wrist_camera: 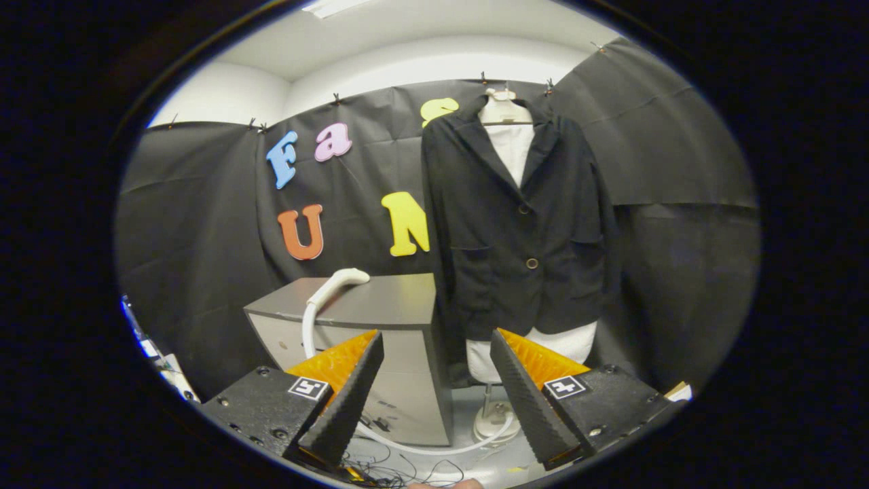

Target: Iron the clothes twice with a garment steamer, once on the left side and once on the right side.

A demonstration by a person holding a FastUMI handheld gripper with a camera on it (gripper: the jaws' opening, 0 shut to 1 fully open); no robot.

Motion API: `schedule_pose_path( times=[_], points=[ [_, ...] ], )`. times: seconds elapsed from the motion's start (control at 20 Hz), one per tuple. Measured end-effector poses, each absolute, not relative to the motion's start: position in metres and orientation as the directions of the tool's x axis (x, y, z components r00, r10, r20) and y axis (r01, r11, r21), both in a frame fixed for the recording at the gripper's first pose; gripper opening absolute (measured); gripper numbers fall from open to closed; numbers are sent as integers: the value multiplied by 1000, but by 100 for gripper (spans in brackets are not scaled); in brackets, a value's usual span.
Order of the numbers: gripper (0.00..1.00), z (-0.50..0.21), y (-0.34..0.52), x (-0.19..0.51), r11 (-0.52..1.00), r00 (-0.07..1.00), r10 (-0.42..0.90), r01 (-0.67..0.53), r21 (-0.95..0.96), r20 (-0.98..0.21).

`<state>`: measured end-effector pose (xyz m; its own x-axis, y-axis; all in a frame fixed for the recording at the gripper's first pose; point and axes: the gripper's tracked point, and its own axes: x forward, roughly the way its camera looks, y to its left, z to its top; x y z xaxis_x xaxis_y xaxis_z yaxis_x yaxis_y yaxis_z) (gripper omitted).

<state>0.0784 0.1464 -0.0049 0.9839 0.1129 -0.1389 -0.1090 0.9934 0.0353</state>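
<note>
A black jacket (pixel 519 217) hangs buttoned on a white mannequin torso (pixel 509 139), which stands on a round base (pixel 494 421) beyond my right finger. The white steamer head (pixel 339 284) lies on top of a grey cabinet (pixel 387 302), beyond my left finger. Its white hose (pixel 309 333) drops down the cabinet front and curls over the floor toward the mannequin base. My gripper (pixel 436 350) is open, nothing between the fingers, well short of both steamer and jacket.
The grey cabinet stands left of the mannequin, almost touching the jacket's sleeve. Thin dark cables (pixel 390 472) lie on the floor below my fingers. Cluttered items (pixel 159 363) sit far left by the booth wall.
</note>
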Motion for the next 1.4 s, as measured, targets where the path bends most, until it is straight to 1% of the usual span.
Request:
schedule_pose_path(
  times=[0.25, 0.45, 0.55, 0.65, 0.75, 0.85, 1.0, 1.15, 1.25, 1.35, 1.4],
  points=[
    [100, 22, 225, 94, 986, 980, 167, -165, 30, -106],
    [100, 28, 274, 116, 975, 967, 220, -223, -13, -127],
    [100, 26, 296, 136, 968, 959, 242, -249, -28, -147],
    [100, 17, 323, 158, 959, 942, 275, -283, -18, -195],
    [100, 5, 355, 178, 938, 912, 337, -346, 3, -236],
    [100, 0, 382, 207, 924, 888, 371, -382, 11, -270],
    [100, 3, 409, 259, 924, 880, 368, -382, 14, -299],
    [100, -15, 416, 309, 943, 866, 310, -332, 13, -391],
    [100, -30, 424, 335, 945, 834, 309, -324, 48, -458],
    [96, -36, 438, 353, 935, 792, 350, -325, 139, -501],
    [94, -42, 440, 360, 940, 779, 338, -304, 154, -527]
  ],
)
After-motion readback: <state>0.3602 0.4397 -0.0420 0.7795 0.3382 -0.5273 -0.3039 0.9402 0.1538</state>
